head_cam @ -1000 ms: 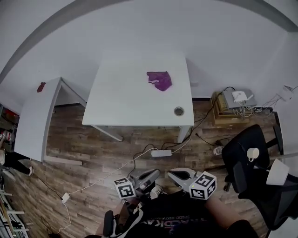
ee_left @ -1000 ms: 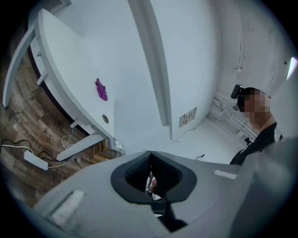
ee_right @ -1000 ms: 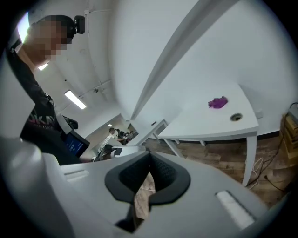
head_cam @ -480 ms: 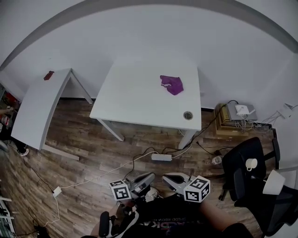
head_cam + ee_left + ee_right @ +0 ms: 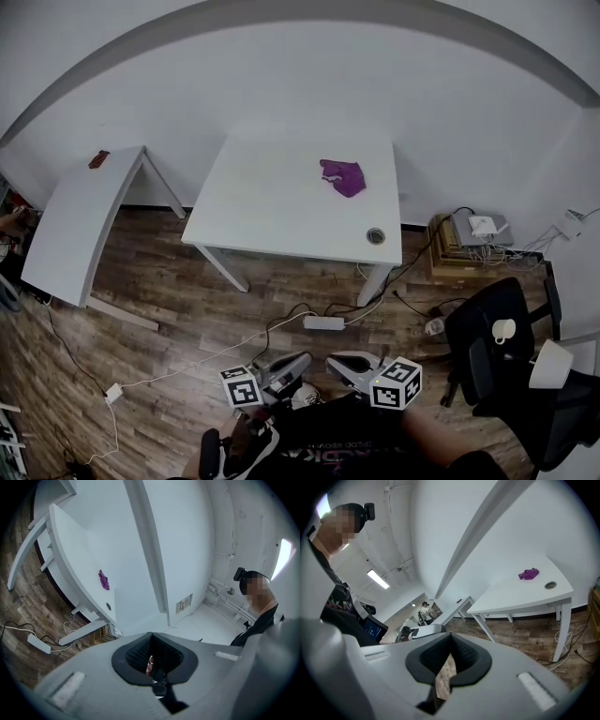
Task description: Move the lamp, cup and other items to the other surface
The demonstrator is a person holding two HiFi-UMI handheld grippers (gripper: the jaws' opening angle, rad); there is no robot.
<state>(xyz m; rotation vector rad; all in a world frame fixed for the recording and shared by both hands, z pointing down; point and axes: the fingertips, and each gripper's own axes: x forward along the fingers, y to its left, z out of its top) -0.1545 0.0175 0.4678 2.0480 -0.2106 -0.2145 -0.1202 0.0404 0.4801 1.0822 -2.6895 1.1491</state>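
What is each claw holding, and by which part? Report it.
Nothing is held. The left claw and the right claw are both shut and empty, low over the floor, well away from the cup and the lamp.

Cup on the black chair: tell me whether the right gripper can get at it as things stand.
Probably not yet. The cup sits on the chair far off to the side of the right gripper, which is shut and points toward the table. Nothing blocks the way, though.
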